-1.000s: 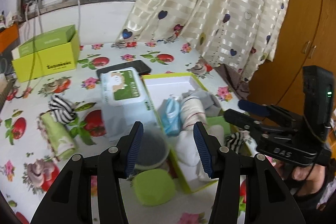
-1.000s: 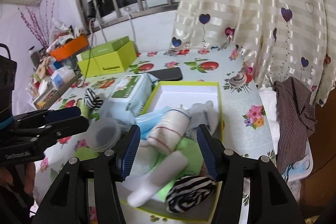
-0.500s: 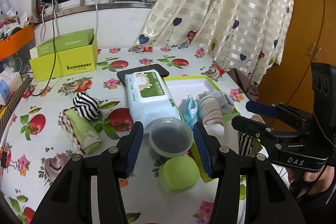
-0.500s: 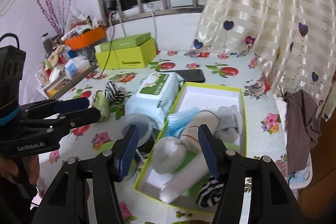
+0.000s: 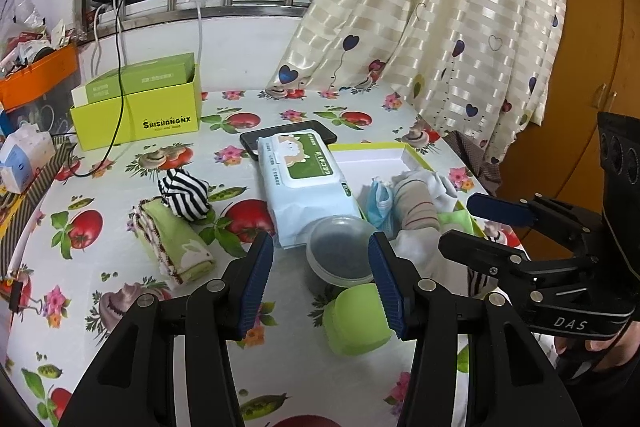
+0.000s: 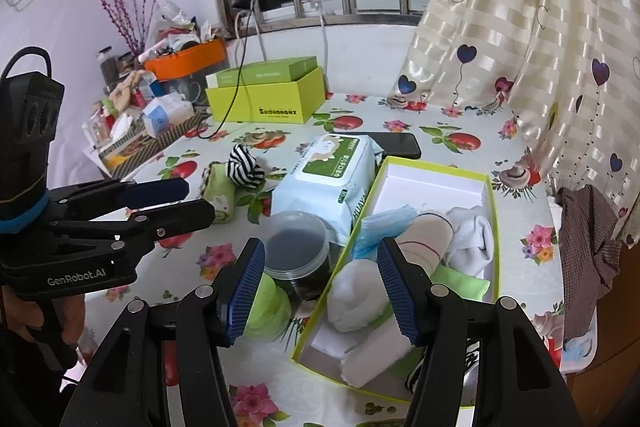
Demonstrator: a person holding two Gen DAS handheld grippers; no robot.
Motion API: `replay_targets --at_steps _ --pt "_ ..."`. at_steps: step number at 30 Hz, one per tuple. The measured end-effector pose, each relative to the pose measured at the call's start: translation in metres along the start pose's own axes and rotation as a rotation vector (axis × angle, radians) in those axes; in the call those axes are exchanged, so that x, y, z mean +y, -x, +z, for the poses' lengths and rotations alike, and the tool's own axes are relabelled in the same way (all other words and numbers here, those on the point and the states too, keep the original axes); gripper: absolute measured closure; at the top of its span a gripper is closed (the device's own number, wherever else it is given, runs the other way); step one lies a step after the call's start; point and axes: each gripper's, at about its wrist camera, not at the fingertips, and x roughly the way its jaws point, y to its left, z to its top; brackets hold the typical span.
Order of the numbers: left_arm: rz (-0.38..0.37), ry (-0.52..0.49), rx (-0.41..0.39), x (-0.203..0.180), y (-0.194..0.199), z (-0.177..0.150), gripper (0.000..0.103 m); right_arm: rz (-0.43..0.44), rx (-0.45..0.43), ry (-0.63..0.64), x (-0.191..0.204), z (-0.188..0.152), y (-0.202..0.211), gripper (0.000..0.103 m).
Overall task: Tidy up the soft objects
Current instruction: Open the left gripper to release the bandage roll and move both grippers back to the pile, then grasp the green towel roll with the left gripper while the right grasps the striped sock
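Two tools above a fruit-print worktop (image 5: 120, 187). Left tool (image 5: 321, 277) – fingers spread, nothing between them. Right tool (image 6: 320, 287) – fingers spread and empty as well; its side profile also shows at the right edge of the left view.

Hidden or cut off: the near end of the tray (image 6: 490, 227) lies behind the right tool's fingers, and a striped piece (image 6: 472, 357) there is barely visible. The phone (image 6: 400, 143) is half covered by the wipes pack (image 6: 332, 179).

Tray contents, partly overlapping: a blue mask (image 6: 384, 223), a striped sock roll (image 6: 430, 233), white socks (image 6: 470, 239), a white ball (image 6: 356, 293), a white roll (image 6: 376, 353), green cloth (image 6: 460, 283).

Left of the tray, still on the worktop: one striped sock ball (image 5: 184, 197) touching one green towel roll (image 5: 176, 245). Nearer stand a lidded jar (image 5: 340, 251) and a green sponge (image 5: 356, 319). At the far left, one green box (image 5: 136, 115).
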Motion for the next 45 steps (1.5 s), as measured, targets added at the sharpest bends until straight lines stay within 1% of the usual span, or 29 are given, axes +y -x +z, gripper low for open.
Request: replay_targets --at_steps 9,21,29,36,42,45 --pt "0.009 0.027 0.004 0.013 0.002 -0.006 0.052 0.017 0.006 0.02 0.012 0.002 -0.004 0.042" --pt "0.033 0.087 -0.002 0.046 0.01 -0.014 0.052 0.032 0.006 0.033 0.025 0.005 -0.01 0.041" --pt "0.067 0.143 0.0 0.07 0.01 -0.017 0.052 0.058 0.026 0.056 0.034 0.007 -0.016 0.041" --pt "0.101 0.201 0.013 0.093 0.001 -0.019 0.052 0.056 0.042 0.077 0.04 0.011 -0.026 0.041" --pt "0.124 0.253 0.046 0.112 -0.019 -0.021 0.052 0.058 0.053 0.098 0.044 0.017 -0.035 0.041" --pt "0.124 0.287 0.068 0.122 -0.032 -0.022 0.052 0.06 0.06 0.111 0.047 0.021 -0.04 0.041"
